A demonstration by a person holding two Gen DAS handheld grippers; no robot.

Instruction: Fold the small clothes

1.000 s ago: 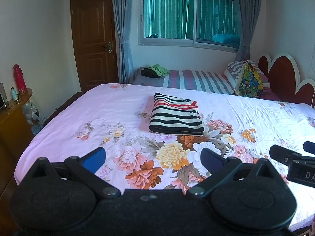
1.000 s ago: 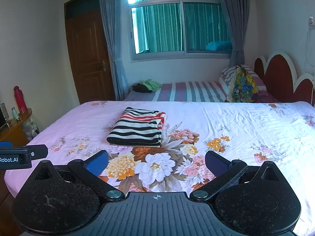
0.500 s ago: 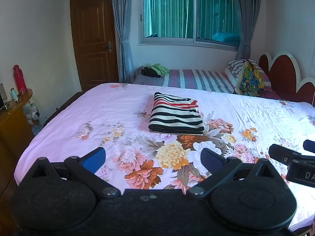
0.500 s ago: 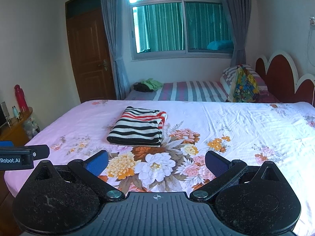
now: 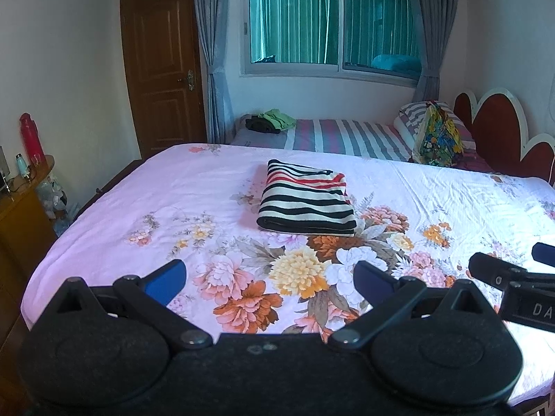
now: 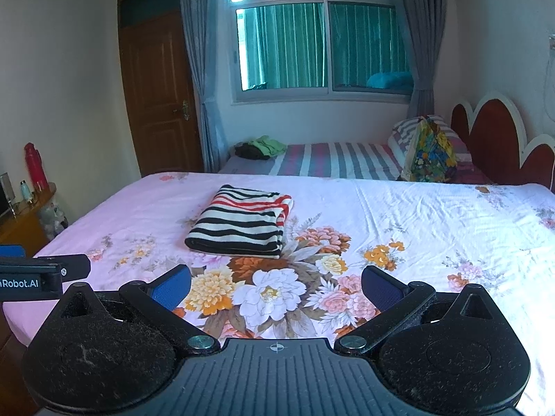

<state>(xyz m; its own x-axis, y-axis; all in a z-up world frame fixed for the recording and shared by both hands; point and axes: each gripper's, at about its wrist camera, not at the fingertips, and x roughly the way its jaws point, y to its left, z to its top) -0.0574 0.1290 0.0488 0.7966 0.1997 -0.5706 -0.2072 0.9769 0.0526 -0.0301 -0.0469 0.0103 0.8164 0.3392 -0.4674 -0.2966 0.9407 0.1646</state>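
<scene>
Hovering low over the near edge of the bed, the left gripper (image 5: 269, 275) and the right gripper (image 6: 275, 286) both have their jaws spread wide apart and hold nothing; each one's blue pads frame the printed flowers of the floral bedsheet (image 5: 138, 204). The two tools sit side by side, the tip of each showing at the edge of the other's view.

Farther up the bed, well apart from both grippers, lies the striped garment (image 5: 307, 202), about midway across the sheet. It looks soft and light, a knit that will likely sag and slip layer over layer if lifted by one point, so the safest hold is probably the thick folded near edge, pinched through all layers at two corners together. It is already folded into a compact, tidy rectangle: black and cream bands, with a few red stripes toward the far end, edges fairly square. Judging by this, the fold seems finished.

Beyond it stand a second bed with a striped cover (image 5: 347, 137) and the window (image 5: 333, 24).
</scene>
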